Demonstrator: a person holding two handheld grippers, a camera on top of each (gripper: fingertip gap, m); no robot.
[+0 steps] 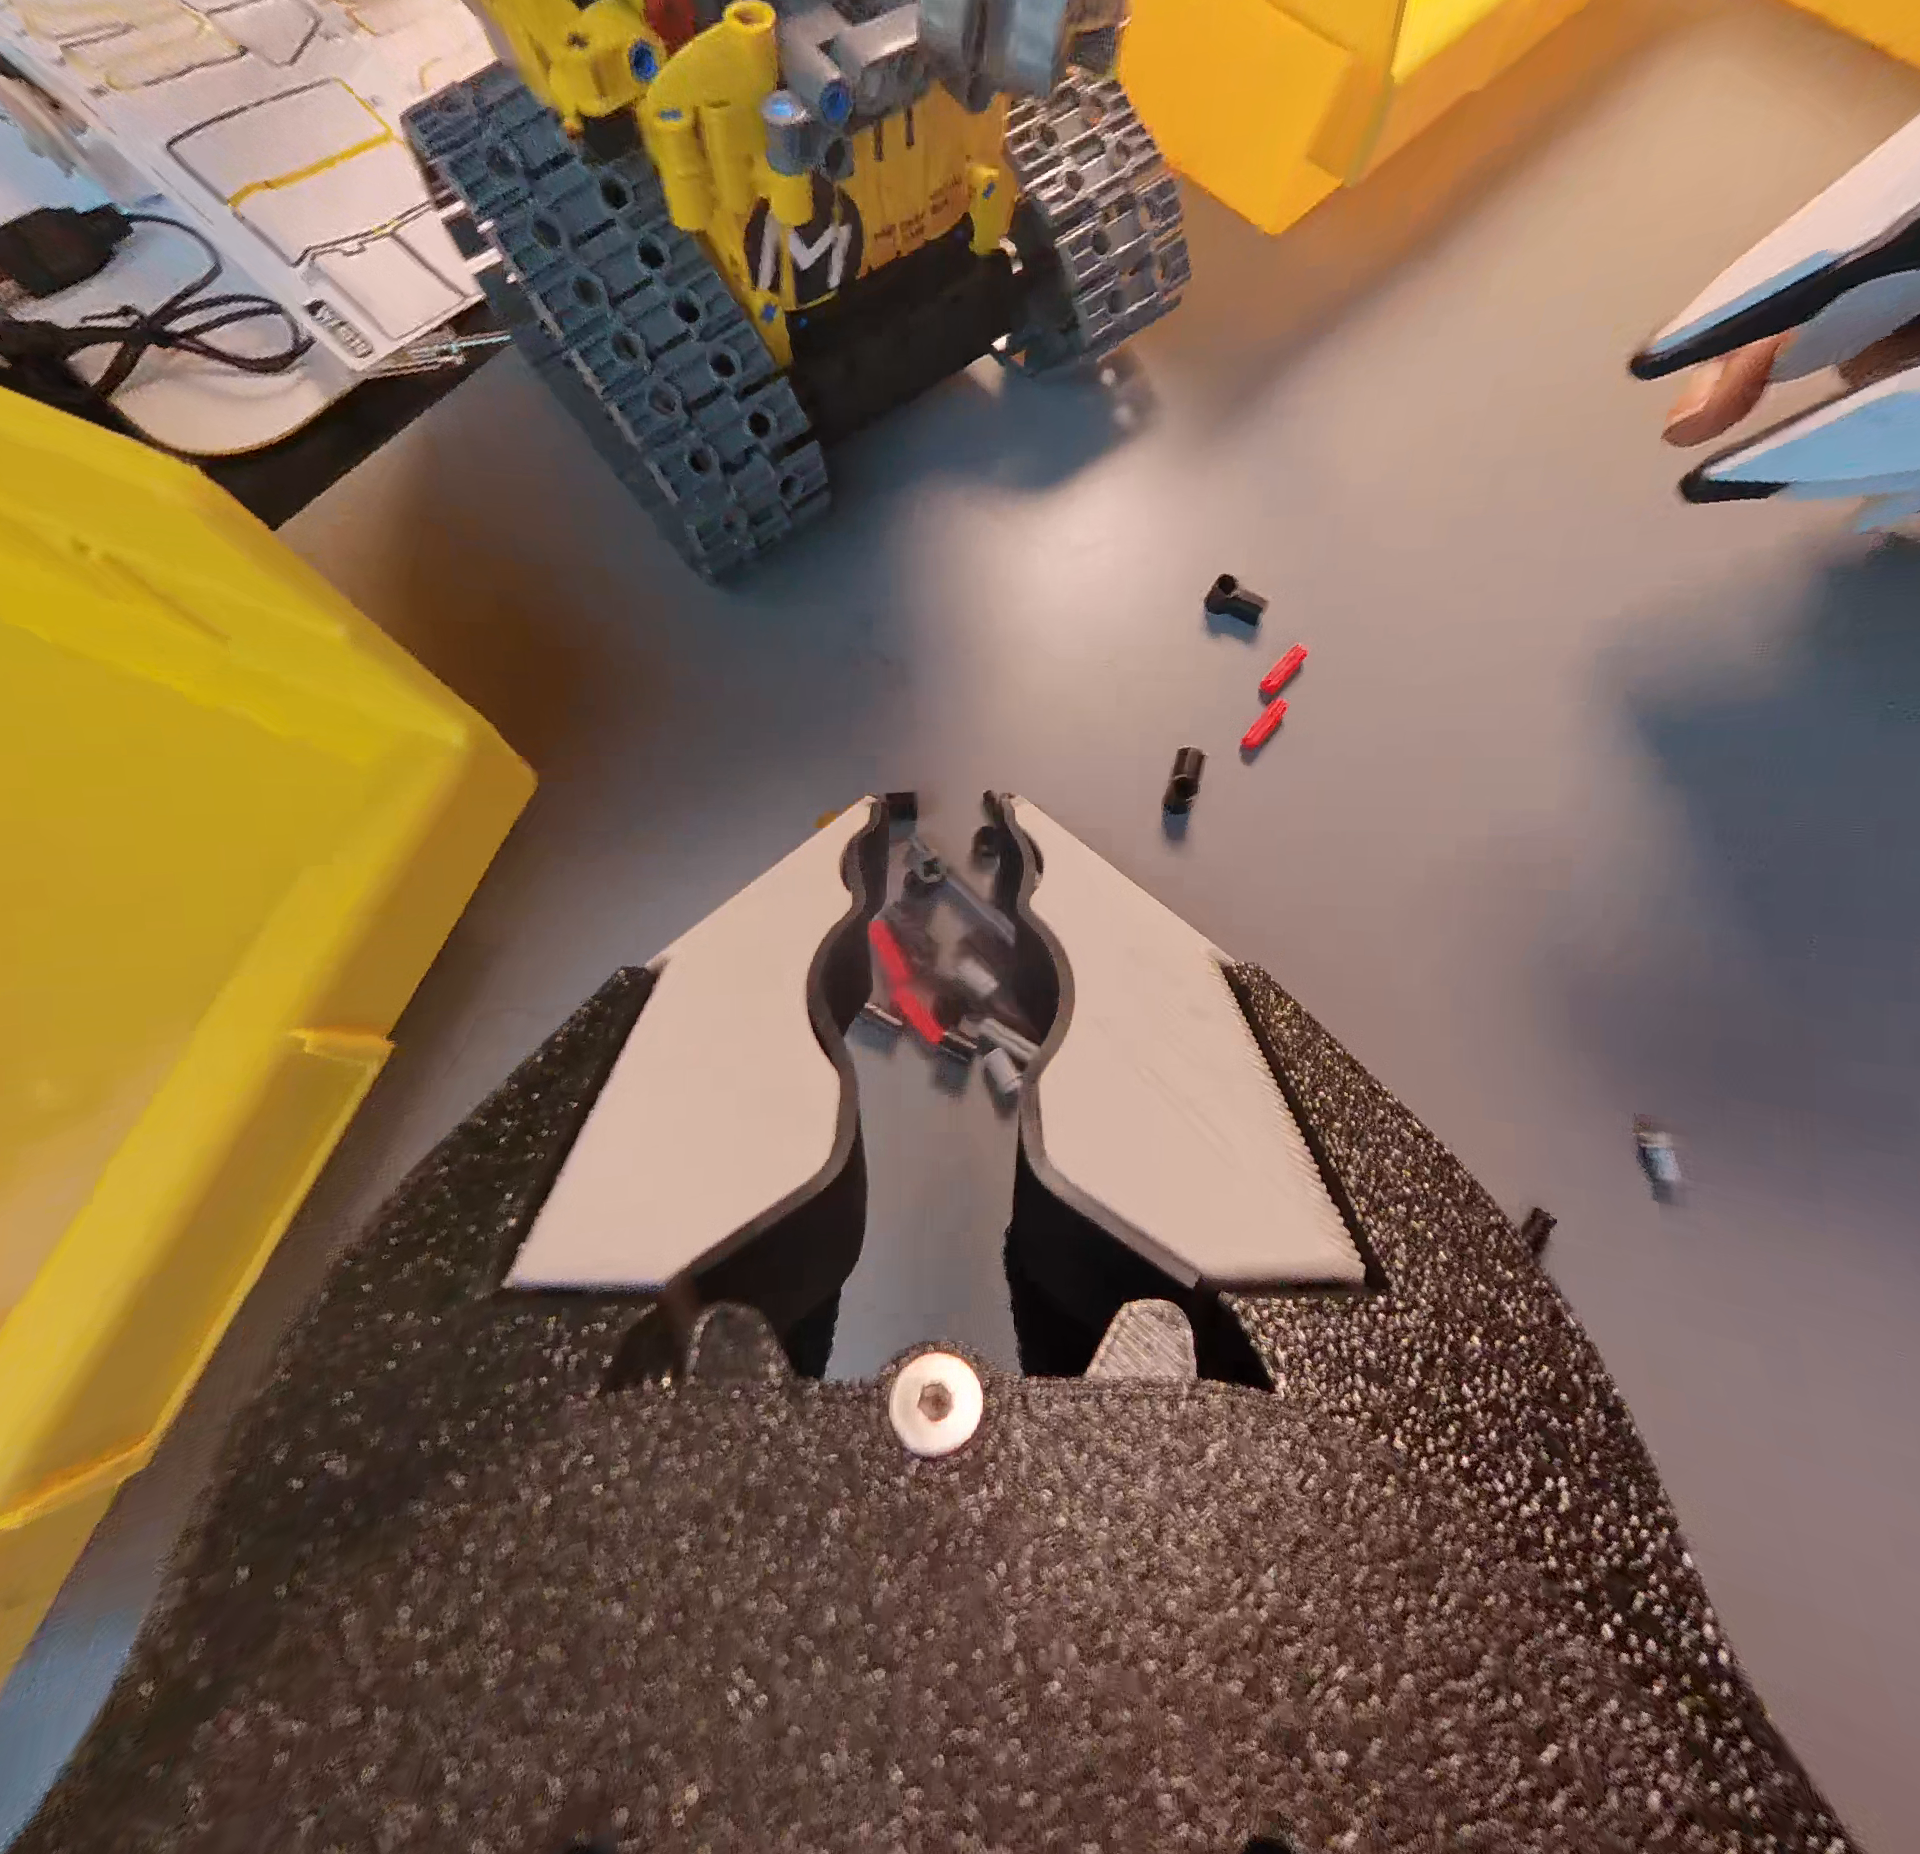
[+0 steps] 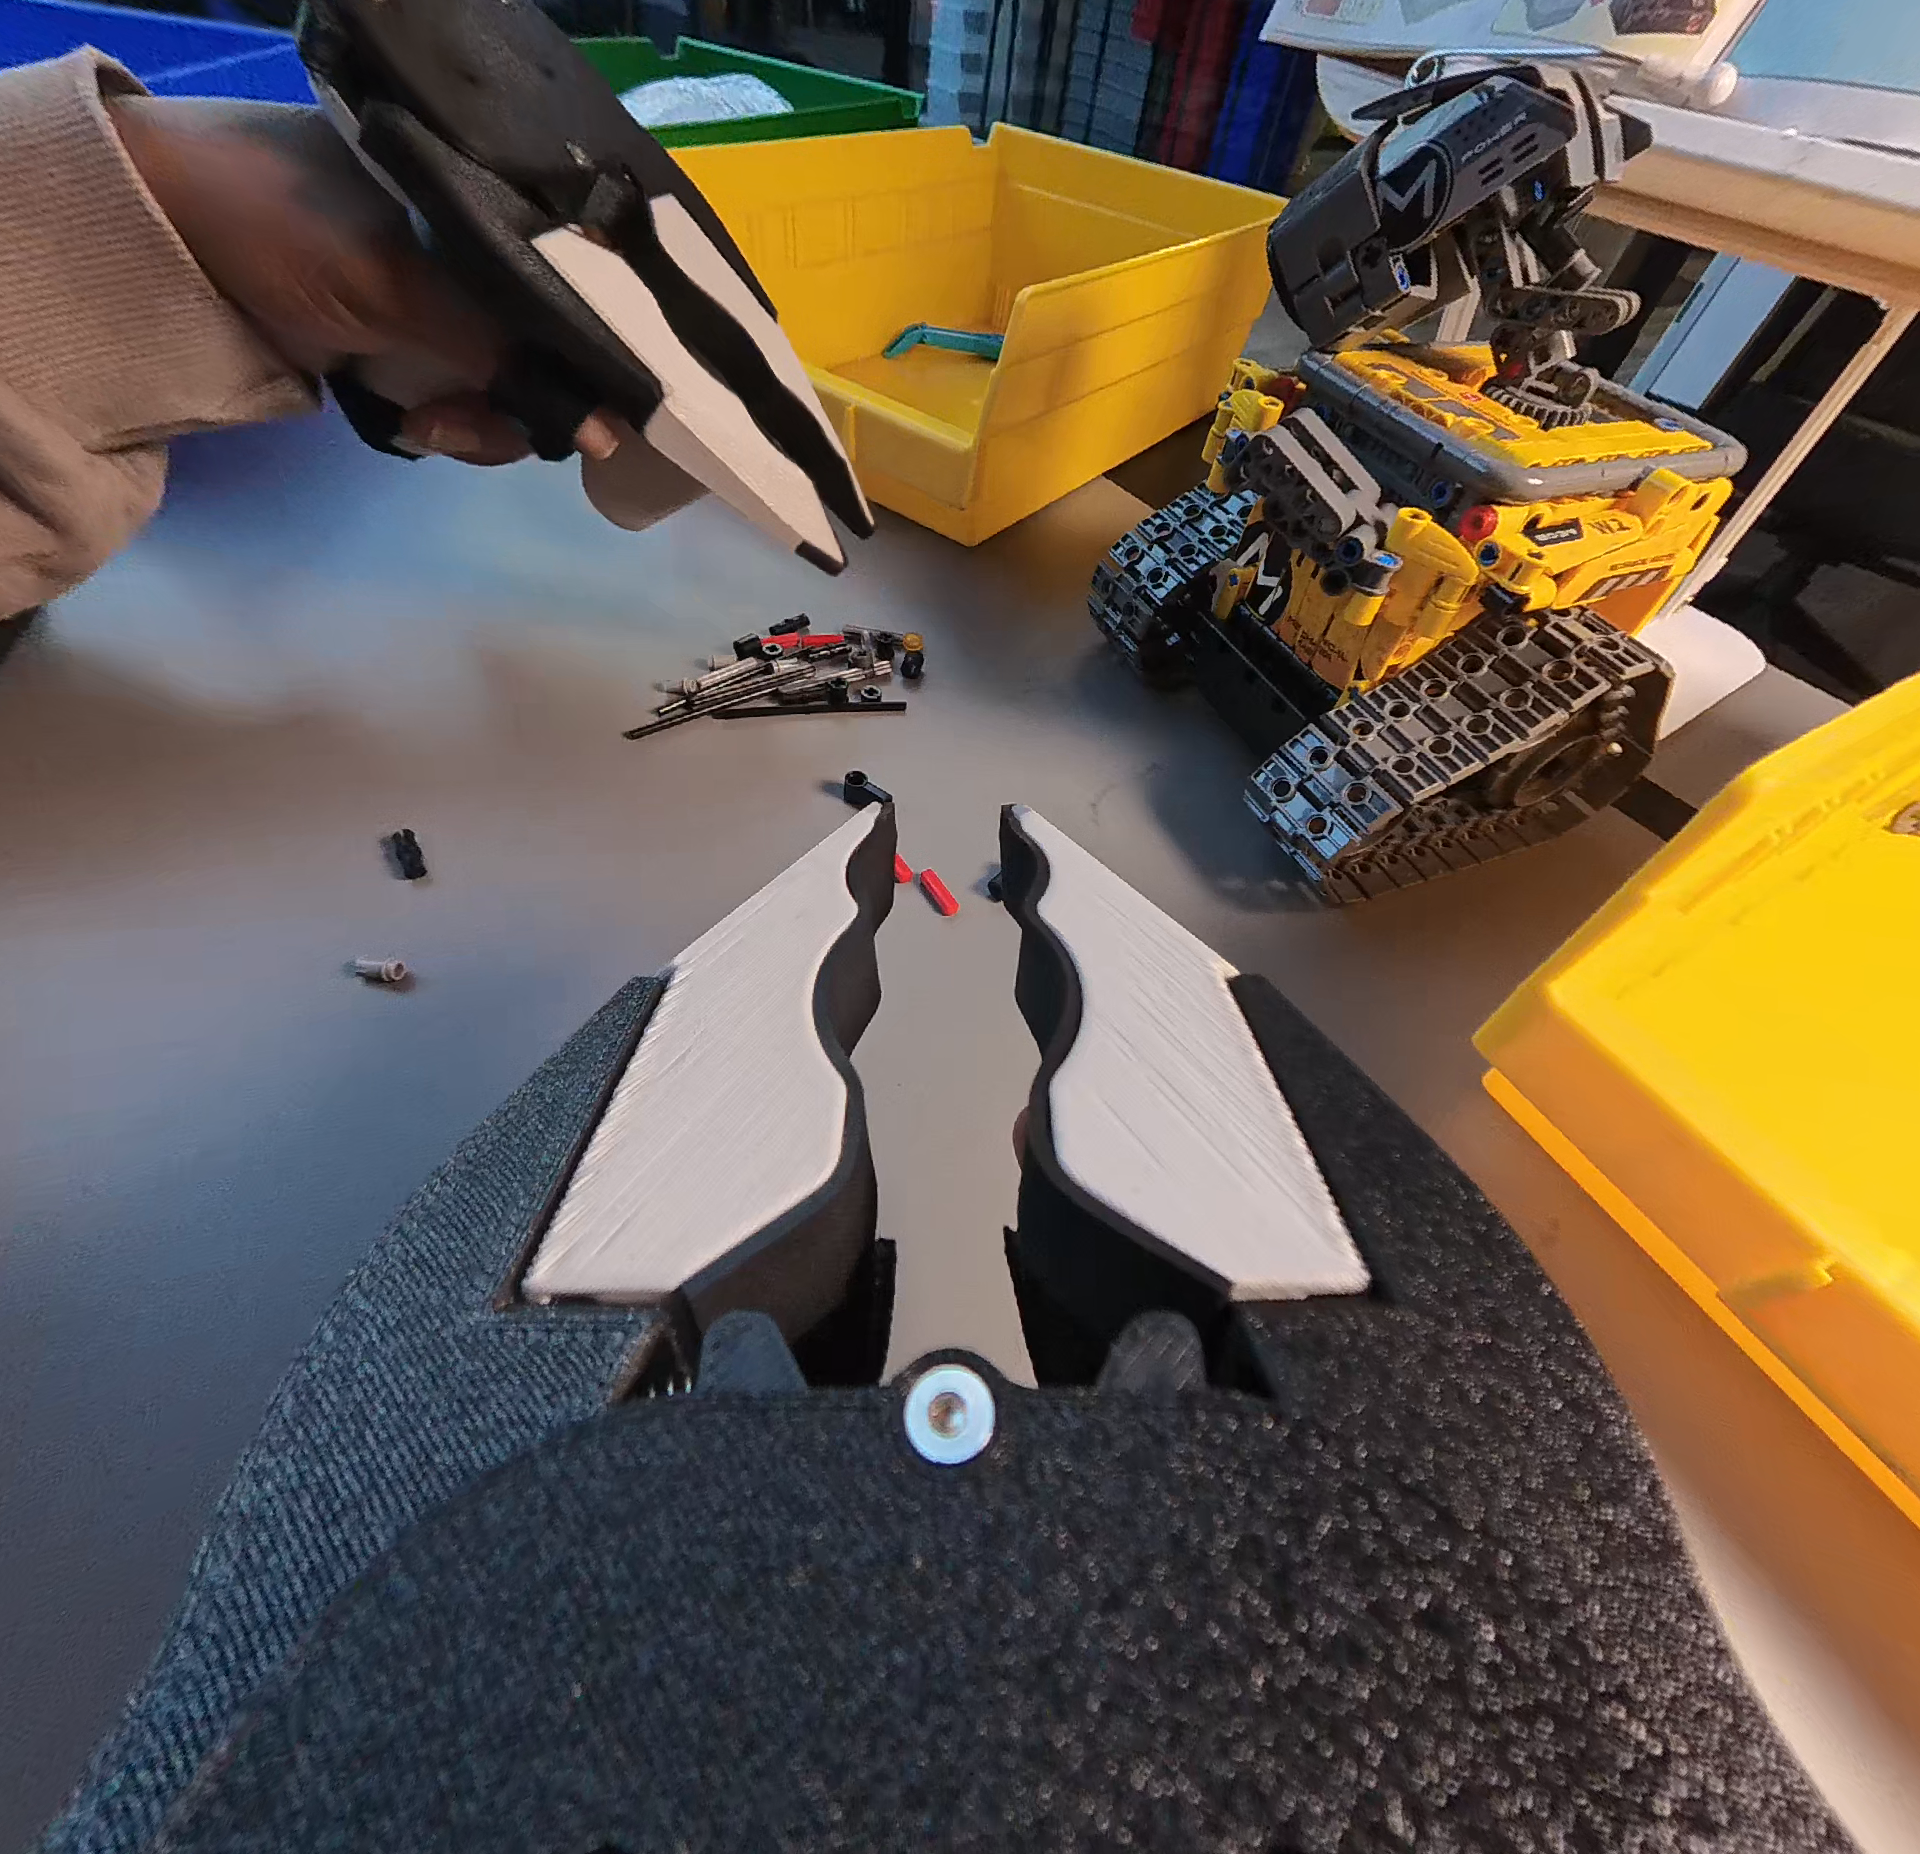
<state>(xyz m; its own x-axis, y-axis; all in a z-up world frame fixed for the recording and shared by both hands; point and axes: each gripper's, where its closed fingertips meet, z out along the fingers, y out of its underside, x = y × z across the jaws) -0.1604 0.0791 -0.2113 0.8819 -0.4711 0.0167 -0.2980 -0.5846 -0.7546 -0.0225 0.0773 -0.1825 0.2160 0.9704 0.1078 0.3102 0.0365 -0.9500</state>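
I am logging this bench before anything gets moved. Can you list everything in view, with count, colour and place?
tracked toy robot: one, yellow and grey, far right of table.
pile of small parts: one, grey, black, red, table centre, below the left gripper.
red pins: two, between the right gripper's fingertips.
black connectors: two near the red pins; further small pieces lie scattered on the table.
yellow bins: three, around the table; the open one holds a teal part.
blue bin: one, far left.
green bin: one, behind.
printed sheet: one, white, beside the toy.
black cable: one, by the sheet.
left gripper: open, above the pile.
right gripper: open, empty.
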